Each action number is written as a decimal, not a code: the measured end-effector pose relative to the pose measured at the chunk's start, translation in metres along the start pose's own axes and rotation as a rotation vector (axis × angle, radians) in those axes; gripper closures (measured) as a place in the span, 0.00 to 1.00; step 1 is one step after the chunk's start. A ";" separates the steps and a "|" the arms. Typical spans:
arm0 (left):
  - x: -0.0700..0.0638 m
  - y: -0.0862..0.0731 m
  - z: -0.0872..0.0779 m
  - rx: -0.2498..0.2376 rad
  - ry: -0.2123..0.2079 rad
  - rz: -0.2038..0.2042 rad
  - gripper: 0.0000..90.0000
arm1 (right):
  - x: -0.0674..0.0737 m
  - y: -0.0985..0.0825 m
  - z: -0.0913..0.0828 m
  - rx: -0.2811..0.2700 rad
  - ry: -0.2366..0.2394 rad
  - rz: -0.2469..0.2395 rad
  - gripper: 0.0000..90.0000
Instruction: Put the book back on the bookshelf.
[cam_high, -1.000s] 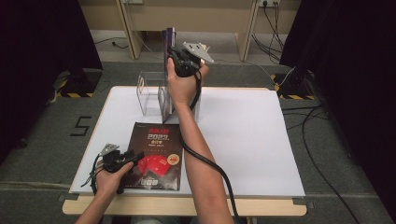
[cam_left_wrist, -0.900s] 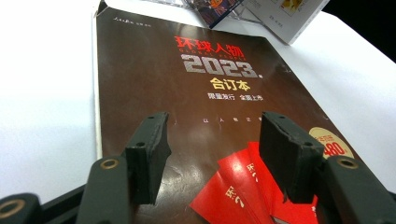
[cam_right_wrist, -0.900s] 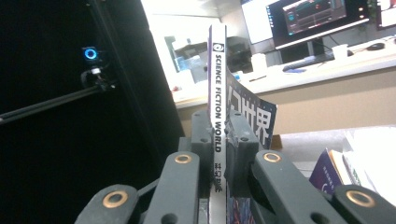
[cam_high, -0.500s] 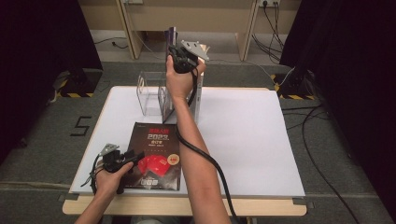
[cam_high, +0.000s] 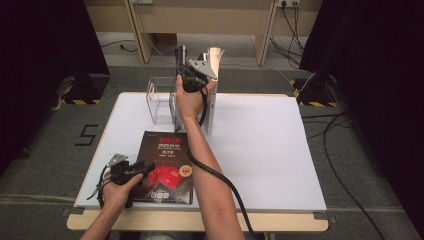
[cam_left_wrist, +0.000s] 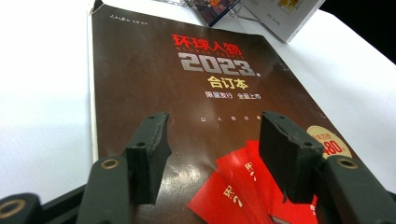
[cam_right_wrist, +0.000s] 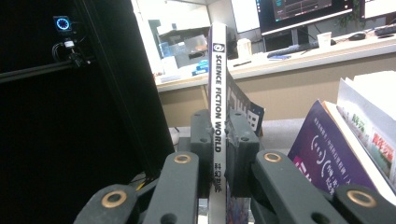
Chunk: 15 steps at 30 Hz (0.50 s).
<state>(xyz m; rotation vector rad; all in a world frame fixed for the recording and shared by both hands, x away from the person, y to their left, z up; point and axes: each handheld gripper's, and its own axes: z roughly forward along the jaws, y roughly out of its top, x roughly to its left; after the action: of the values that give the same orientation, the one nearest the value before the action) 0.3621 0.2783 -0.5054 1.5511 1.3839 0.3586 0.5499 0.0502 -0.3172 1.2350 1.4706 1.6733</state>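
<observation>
A thin magazine (cam_right_wrist: 218, 70) with SCIENCE FICTION WORLD on its white spine stands upright, and my right gripper (cam_right_wrist: 218, 127) is shut on that spine. In the high view the right gripper (cam_high: 186, 71) holds this magazine (cam_high: 179, 54) above the clear acrylic holder (cam_high: 159, 100) at the table's far edge. A dark magazine (cam_high: 167, 165) with 2023 on its cover lies flat near the front. My left gripper (cam_high: 144, 167) rests over the lower left part of that cover (cam_left_wrist: 187, 84). Its jaws stand open around nothing (cam_left_wrist: 215, 125).
A tall white book (cam_high: 212, 95) stands upright just right of my right hand. In the right gripper view a purple magazine (cam_right_wrist: 327, 149) leans against white books (cam_right_wrist: 369, 116). The white table (cam_high: 270, 150) stretches to the right.
My right hand has come down with the upright magazine, nearer to the clear holder. The left hand and the dark magazine have stayed put.
</observation>
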 end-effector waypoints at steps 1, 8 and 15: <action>0.000 0.000 0.000 -0.002 0.000 0.003 0.47 | 0.000 -0.001 -0.001 -0.003 -0.003 -0.002 0.93; -0.001 0.000 0.000 -0.005 -0.002 0.003 0.47 | 0.004 -0.012 -0.013 0.032 -0.014 0.001 0.92; -0.002 0.000 0.001 0.002 -0.002 0.007 0.47 | -0.004 -0.005 -0.024 0.101 -0.039 -0.004 0.89</action>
<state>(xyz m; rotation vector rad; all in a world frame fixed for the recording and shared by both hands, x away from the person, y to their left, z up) 0.3623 0.2757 -0.5052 1.5583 1.3781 0.3603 0.5288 0.0372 -0.3220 1.3105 1.5488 1.5803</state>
